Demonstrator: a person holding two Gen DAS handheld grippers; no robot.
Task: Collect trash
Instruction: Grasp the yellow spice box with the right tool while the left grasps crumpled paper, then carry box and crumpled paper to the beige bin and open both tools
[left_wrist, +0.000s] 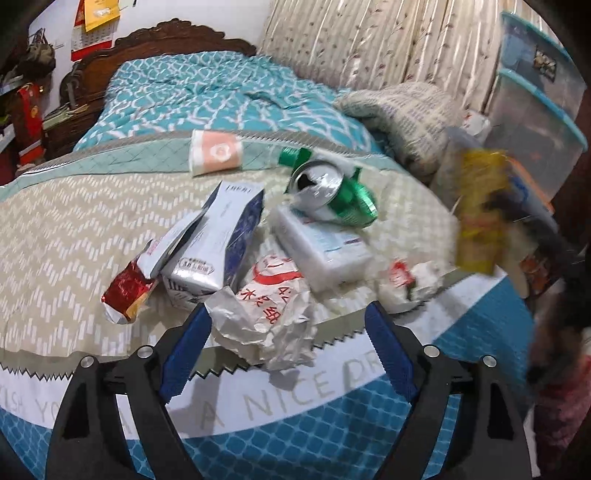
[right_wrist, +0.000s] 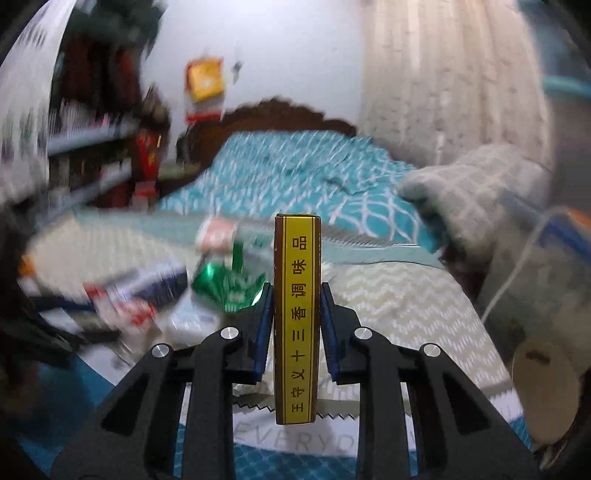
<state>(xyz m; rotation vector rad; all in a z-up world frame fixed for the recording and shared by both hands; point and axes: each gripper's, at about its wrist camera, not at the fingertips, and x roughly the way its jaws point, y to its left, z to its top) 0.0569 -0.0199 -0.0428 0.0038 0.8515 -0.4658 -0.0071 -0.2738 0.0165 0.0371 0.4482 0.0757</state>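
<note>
Right gripper (right_wrist: 297, 325): clenched on the yellow box (right_wrist: 297, 314); I see both blue pads pressed flat on its broad sides.
Yellow box axis: long axis runs straight away from my camera along the fingers, one narrow end far out, the other back between the arms; the printed narrow face is turned up toward the lens.
Yellow box place: lifted off the bed (right_wrist: 388, 295), in the air above the foot end. In the left view I see it as a yellow blur (left_wrist: 476, 210) at the right side of the pile.
Left gripper (left_wrist: 286, 341): released, jaws spread wide, nothing pressed between them.
Crumpled paper (left_wrist: 273, 314): lies between my left fingers at the near edge of the bed; the left pad seems to touch it, the right pad stands apart.
Pile beyond: carton (left_wrist: 218, 240) tilted, long axis pointing away from me; red wrapper (left_wrist: 125, 291) at its left; green can (left_wrist: 332, 194) on its side on the white pack (left_wrist: 325, 243), mouth toward the left; paper cup (left_wrist: 216, 151) lying sideways farther back.
Small wad (left_wrist: 410, 280): near the right edge.
Open room: bare quilt on the left half of the bed and behind the cup.
Edges: folded blanket (left_wrist: 406, 110), curtain (left_wrist: 369, 40) and storage bins (left_wrist: 535, 122) crowd the right side; headboard (left_wrist: 162, 40) closes the far end.
</note>
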